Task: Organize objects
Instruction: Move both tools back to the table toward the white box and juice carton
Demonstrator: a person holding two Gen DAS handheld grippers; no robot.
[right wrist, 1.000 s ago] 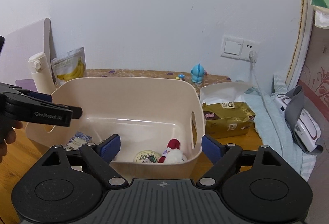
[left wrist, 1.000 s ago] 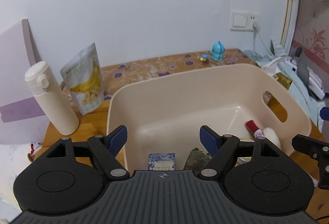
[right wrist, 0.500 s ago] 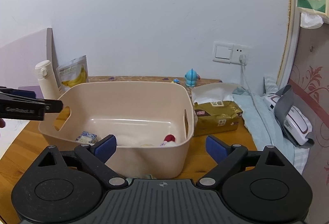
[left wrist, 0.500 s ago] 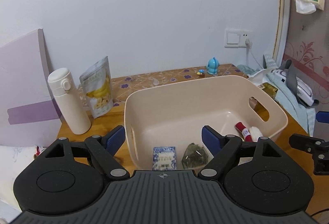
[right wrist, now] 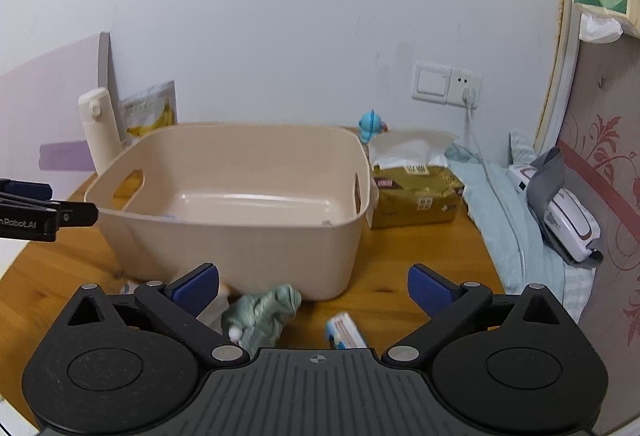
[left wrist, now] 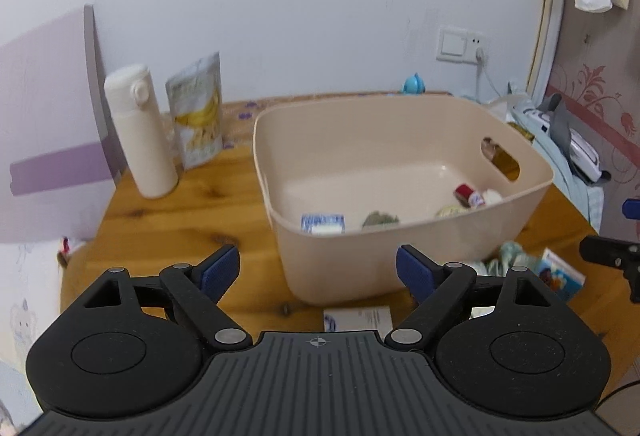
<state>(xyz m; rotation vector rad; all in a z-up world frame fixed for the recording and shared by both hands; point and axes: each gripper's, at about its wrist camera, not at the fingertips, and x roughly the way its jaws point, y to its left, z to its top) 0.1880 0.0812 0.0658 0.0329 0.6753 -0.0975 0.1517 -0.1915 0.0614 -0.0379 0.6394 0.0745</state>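
Observation:
A beige plastic bin stands on the wooden table. Inside lie a blue-white packet, a grey-green pouch, a red-capped tube and a round tin. In front of the bin lie a crumpled green cloth, a small colourful box and a white card. My left gripper is open and empty, in front of the bin. My right gripper is open and empty, above the cloth and box.
A white flask and a banana-chip bag stand at the back left. A blue figurine, a gold tissue pack, a blue towel and a white device are at the right.
Both grippers have pulled back and away from the bin. The cloth, box and card in front of the bin have come into view. Both stay open.

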